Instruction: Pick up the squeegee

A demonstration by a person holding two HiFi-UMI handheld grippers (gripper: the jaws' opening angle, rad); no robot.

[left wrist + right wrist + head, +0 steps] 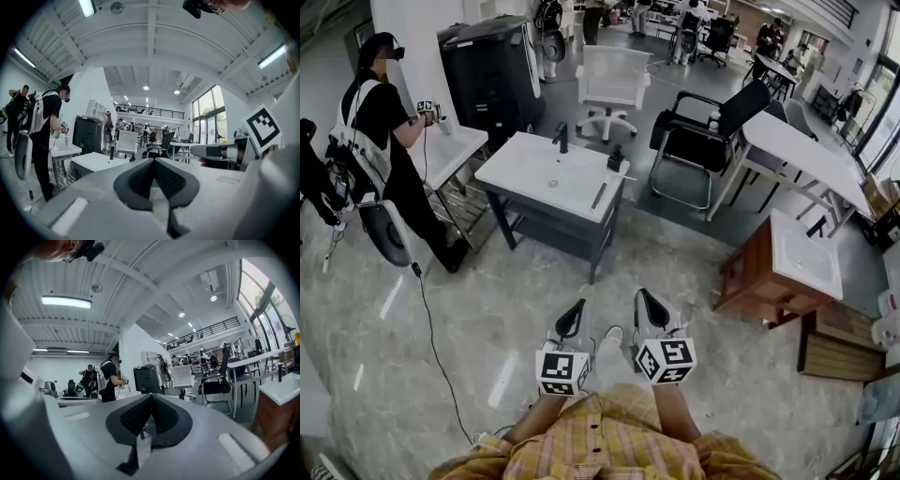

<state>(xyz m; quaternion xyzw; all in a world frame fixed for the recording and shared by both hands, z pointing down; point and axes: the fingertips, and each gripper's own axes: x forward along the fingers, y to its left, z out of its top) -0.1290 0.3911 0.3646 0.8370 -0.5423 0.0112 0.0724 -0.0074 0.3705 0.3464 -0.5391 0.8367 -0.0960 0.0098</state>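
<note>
Left tool, right tool closed — squeegee barely discernible on washstand.

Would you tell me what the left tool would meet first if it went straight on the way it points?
Probably the right end of the white-topped dark grey sink cabinet; only marbled floor lies between it and the left tool, though depth is unclear.

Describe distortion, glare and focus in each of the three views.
Head view: fisheye bends the pale marbled floor and the white sink-top vanity outward; light even, faint sheen streaks on that floor. Left gripper view: black circular vignette, the left gripper close and soft, ceiling tube light blown out. Right gripper view: same vignette, the right gripper blurred near, bright windows at right.
</note>
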